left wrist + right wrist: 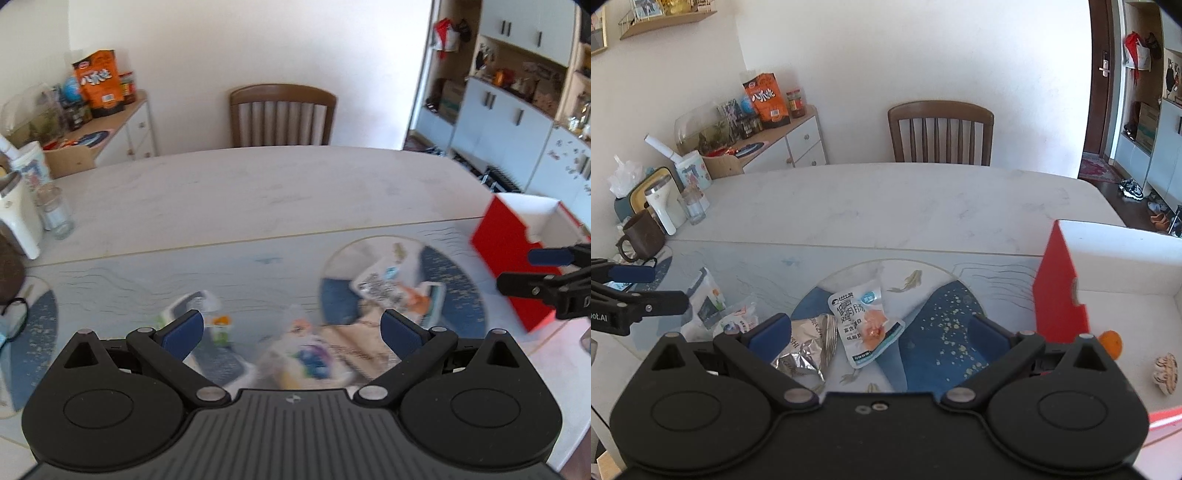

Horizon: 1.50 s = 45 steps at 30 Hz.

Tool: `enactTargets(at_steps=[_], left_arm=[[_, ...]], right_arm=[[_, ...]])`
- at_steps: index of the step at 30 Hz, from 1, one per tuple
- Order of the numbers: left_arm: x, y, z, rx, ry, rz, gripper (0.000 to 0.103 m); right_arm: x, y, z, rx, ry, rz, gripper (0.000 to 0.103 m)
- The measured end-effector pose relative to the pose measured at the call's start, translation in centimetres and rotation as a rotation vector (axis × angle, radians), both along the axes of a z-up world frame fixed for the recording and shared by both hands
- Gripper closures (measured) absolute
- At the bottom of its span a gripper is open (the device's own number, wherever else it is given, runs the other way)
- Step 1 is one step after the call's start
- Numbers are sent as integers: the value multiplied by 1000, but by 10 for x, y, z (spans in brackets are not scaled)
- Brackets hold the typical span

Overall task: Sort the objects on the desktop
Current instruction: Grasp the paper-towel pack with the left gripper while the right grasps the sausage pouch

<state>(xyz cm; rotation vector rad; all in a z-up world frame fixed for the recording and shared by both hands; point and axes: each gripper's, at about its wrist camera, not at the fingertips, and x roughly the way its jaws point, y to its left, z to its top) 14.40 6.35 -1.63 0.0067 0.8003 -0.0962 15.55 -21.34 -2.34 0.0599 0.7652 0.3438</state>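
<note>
Several snack packets lie on a blue and white table mat [942,325]. A white packet with an orange picture [866,325] and a crumpled silver foil packet [809,350] lie under my right gripper [881,332], which hovers open with nothing between its pads. Two more packets [709,299] lie further left. My left gripper [291,328] is wide open above blurred packets [306,354] and holds nothing; it also shows in the right wrist view [657,286]. A red box with a white inside [1058,295] stands at the right and holds an orange [1112,341] and a shell [1165,373].
A brown mug [642,234], a white jug [663,208] and a glass jar [692,206] stand at the table's left edge. A wooden chair [940,133] stands behind the marble table [886,206]. A side cabinet [790,144] carries an orange bag.
</note>
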Motion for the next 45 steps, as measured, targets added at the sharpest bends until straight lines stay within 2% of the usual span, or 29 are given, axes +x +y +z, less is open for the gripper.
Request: enactTargets(at_steps=[12,27,39,45], left_arm=[[31,35,-32,41,74,85,0],[55,43,-61,68,150,112,0],[68,47,-83,77,208,127,0],[75,55,-89,40,228,140,0]], right_arm=[[41,26,-37,-101,40,60,5],[70,47,-85,-187,141,151,11],[83,58,-102,-238,169,199,14],[94,60,-104,-227,174,208,15]])
